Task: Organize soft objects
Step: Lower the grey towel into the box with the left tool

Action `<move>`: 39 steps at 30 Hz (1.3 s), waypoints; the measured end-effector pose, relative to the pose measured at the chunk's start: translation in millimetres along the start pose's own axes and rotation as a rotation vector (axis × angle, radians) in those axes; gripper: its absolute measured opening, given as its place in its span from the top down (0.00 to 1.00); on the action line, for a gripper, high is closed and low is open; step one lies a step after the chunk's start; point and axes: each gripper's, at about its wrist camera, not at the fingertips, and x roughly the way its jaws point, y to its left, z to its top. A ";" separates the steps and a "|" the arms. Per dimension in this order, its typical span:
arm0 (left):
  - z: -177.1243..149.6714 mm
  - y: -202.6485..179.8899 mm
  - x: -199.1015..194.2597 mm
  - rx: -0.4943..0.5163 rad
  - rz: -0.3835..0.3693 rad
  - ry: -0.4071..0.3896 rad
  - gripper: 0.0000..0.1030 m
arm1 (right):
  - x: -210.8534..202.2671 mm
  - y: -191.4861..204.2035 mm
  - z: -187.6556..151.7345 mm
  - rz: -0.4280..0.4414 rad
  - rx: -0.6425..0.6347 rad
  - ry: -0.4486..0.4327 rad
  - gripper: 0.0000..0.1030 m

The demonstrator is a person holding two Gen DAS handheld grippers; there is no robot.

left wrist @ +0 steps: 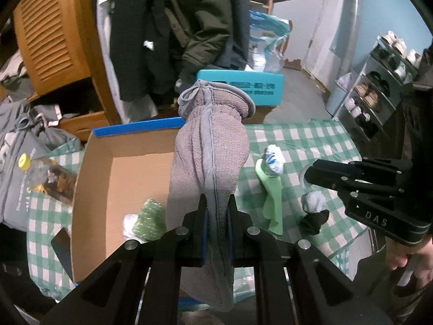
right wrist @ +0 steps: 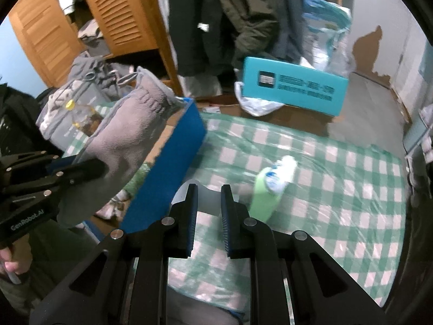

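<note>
Grey fleece pouch [left wrist: 208, 146]: it is pinched near its lower end between the fingers of the left gripper [left wrist: 216, 216]; it is held up in the air, long axis running straight away from the fingers, drawstring end farthest.
Position of pouch: it is carried over the right wall of the cardboard box [left wrist: 94, 178], which stands at the left edge of the surface [left wrist: 311, 140].
Relation for the coming move: the open box lies below and to the left of the pouch, so it is judged that a short move to the left and down is needed before release.
Look of pouch: thick, fuzzy, with a smooth grey seam along its length and a gathered mouth; it sags a little.
Box content: a green sparkly item [left wrist: 150, 216] and something white are already seen inside.
Right gripper [right wrist: 207, 197]: fingers are spread, nothing is between them; it hovers over the surface.
Left on the surface: a green cloth with a white-blue bundle [right wrist: 273, 187] lies just ahead and right of the right fingers; a grey and black bundle [left wrist: 315, 211] is nearer the front edge.
Nearer arm: the right one is judged nearer to these.
</note>
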 end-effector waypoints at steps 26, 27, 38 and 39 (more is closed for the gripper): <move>-41.0 105.1 36.1 -0.194 0.069 0.123 0.89 | 63.8 112.5 31.7 0.132 -0.150 0.078 0.86; -41.9 106.7 37.3 -0.198 0.068 0.127 0.89 | 66.1 114.6 32.4 0.136 -0.152 0.082 0.86; -44.9 121.5 46.6 -0.250 0.076 0.160 0.84 | 89.9 129.0 36.4 0.190 -0.157 0.130 0.80; -45.4 122.3 46.6 -0.252 0.084 0.163 0.81 | 90.3 129.0 36.8 0.192 -0.153 0.130 0.77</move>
